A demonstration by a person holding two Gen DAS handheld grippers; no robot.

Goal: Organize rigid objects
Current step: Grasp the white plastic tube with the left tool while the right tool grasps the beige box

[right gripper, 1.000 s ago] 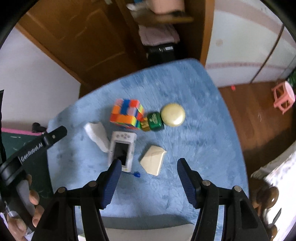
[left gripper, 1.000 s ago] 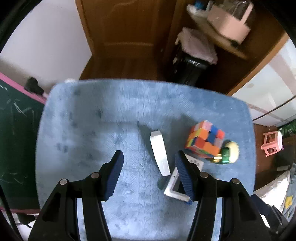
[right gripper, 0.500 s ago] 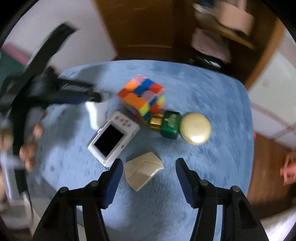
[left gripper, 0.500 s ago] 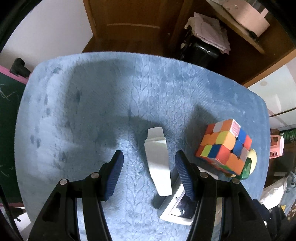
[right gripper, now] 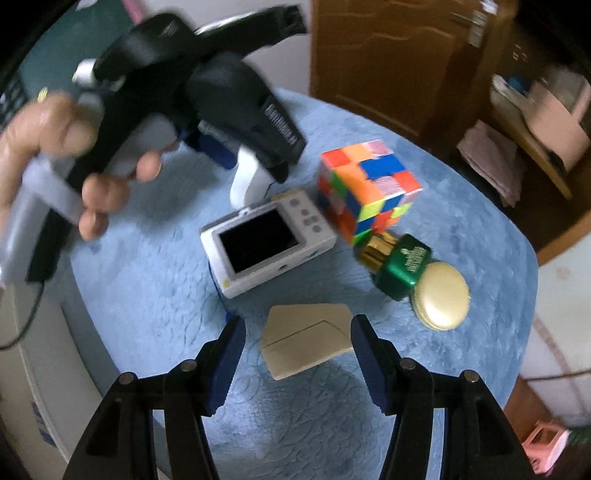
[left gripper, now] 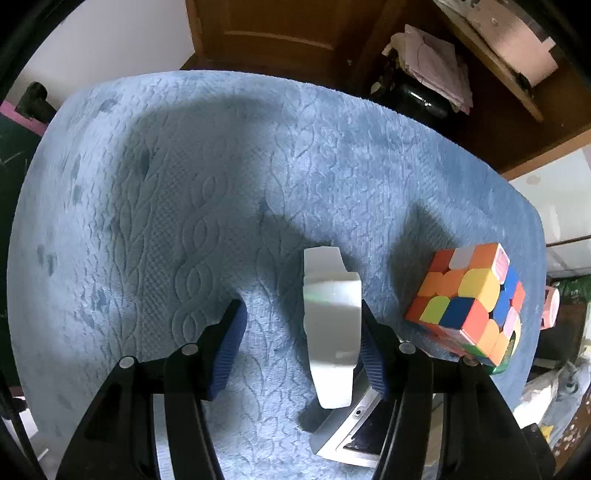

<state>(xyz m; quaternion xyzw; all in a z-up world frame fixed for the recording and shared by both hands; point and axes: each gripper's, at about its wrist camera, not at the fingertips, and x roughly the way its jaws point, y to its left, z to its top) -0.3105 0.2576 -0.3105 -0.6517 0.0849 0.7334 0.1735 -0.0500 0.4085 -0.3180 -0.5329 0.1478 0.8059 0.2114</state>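
Observation:
On a blue quilted cloth lie several rigid objects. A white curved plastic piece lies between the open fingers of my left gripper, against the right finger; it also shows in the right wrist view. A colourful puzzle cube, a white compact camera, a green-and-gold bottle and a round cream case lie close together. My right gripper is open around a beige envelope-shaped case.
A wooden door and a shelf with folded cloths stand behind the table. The left gripper and the hand holding it fill the right wrist view's upper left. A pink stool stands on the floor.
My left gripper has come down and forward so the white piece now lies between its fingers. My right gripper has closed in on the beige case, swinging round to the left.

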